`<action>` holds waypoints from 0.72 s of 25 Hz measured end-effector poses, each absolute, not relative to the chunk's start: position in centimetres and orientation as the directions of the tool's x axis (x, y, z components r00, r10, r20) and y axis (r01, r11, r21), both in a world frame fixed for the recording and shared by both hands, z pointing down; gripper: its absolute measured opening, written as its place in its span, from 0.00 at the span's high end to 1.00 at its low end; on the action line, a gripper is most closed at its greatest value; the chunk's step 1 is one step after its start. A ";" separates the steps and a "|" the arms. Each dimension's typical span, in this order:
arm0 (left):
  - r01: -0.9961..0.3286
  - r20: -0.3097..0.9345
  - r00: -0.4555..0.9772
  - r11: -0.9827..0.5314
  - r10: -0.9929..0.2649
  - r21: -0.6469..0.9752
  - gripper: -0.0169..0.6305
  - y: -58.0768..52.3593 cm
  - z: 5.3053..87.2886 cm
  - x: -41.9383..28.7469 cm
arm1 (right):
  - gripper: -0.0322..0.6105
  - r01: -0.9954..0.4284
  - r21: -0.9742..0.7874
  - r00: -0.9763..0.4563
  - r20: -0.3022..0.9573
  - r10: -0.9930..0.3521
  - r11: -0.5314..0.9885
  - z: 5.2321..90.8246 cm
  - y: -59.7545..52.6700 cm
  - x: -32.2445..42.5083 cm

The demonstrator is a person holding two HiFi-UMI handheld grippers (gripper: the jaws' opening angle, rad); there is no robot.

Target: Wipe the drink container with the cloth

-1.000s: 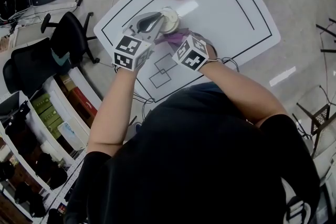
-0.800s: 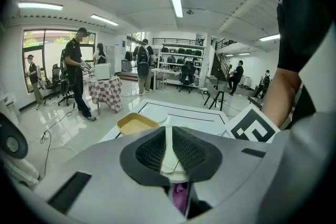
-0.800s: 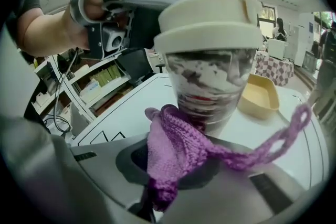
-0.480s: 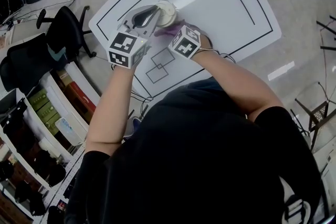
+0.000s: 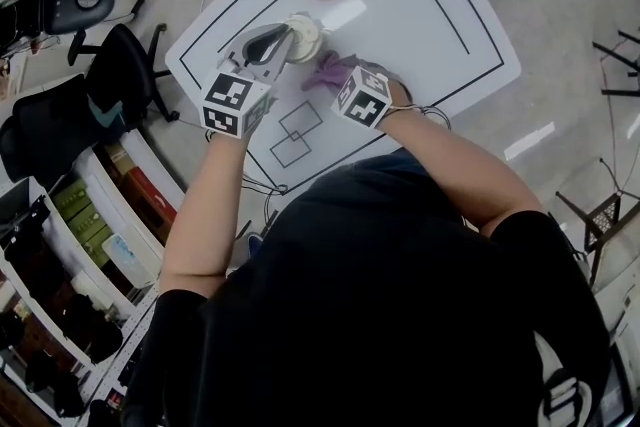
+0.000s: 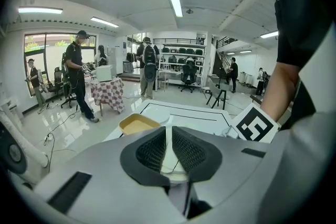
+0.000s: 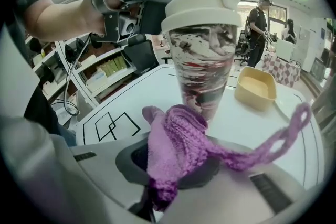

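Though just a lid (image 5: 303, 37) overhead, swirled drink container (image 7: 203, 60), left fingers (image 6: 152, 152) pinching it, right fingers (image 7: 134, 158) clenching cloth (image 7: 173, 149).

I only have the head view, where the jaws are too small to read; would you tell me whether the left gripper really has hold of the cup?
Observer: Yes. The left gripper view shows the left gripper with its pads closed on the edge of the pale lid of the drink container, which stands upright.
Operator: Thank you. How is the cloth sitting on the other side?
Observer: In the right gripper view the purple cloth is bunched between the jaws of the right gripper, just in front of the container's lower wall, with a loop trailing off to one side. I cannot confirm that it touches the container.
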State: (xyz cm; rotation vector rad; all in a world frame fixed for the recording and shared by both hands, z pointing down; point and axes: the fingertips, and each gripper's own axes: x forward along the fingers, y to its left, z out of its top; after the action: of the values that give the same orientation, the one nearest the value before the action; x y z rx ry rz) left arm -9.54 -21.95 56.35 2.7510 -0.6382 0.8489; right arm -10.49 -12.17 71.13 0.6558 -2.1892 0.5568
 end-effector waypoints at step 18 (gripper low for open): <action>-0.500 0.578 0.717 -0.865 -0.389 0.040 0.89 -21.9 56.2 -9.1 | 0.83 -0.484 -0.028 -0.675 0.647 -0.354 0.874 60.5 -14.7 -8.2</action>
State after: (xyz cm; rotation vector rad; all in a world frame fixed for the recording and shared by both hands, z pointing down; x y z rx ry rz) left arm -9.14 -21.93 56.18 2.7289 -0.7143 0.8542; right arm -8.17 -14.67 60.48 0.6022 -2.3794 0.2585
